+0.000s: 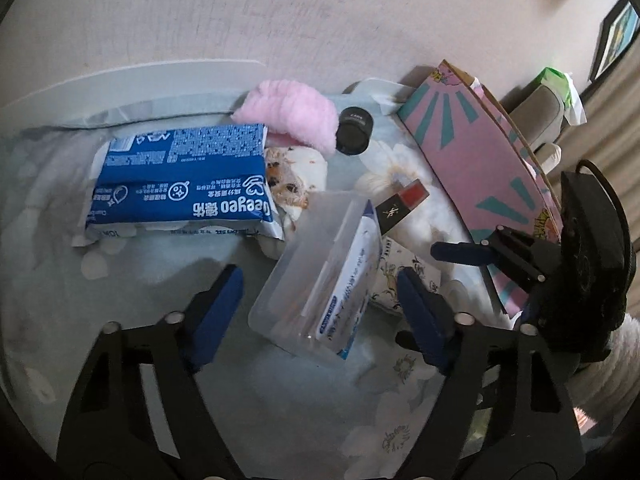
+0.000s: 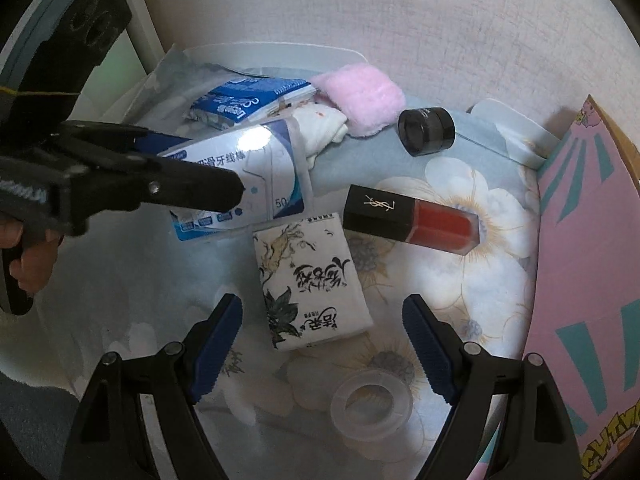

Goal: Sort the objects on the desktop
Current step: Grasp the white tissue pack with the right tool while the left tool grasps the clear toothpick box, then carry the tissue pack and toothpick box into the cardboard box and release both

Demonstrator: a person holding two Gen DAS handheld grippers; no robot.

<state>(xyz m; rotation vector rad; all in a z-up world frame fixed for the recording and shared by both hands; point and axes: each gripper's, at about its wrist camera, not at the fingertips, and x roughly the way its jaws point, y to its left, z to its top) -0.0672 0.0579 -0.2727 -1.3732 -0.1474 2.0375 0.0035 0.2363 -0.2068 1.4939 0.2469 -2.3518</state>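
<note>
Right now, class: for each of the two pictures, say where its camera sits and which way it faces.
Left wrist: rides the left gripper, looking steeply down along open jaws at the clear floss-pick box; the right gripper shows at right.
Right wrist: rides the right gripper, looking down at the ink-print tissue pack; the left gripper and a hand show at left.
Shared: lip tint, black jar, pink cloth.

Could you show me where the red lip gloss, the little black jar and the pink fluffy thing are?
red lip gloss [image 2: 412, 216], right wrist view, where cap meets tube.
little black jar [image 2: 427, 131], right wrist view, its side.
pink fluffy thing [image 1: 289, 113], left wrist view, its middle.
</note>
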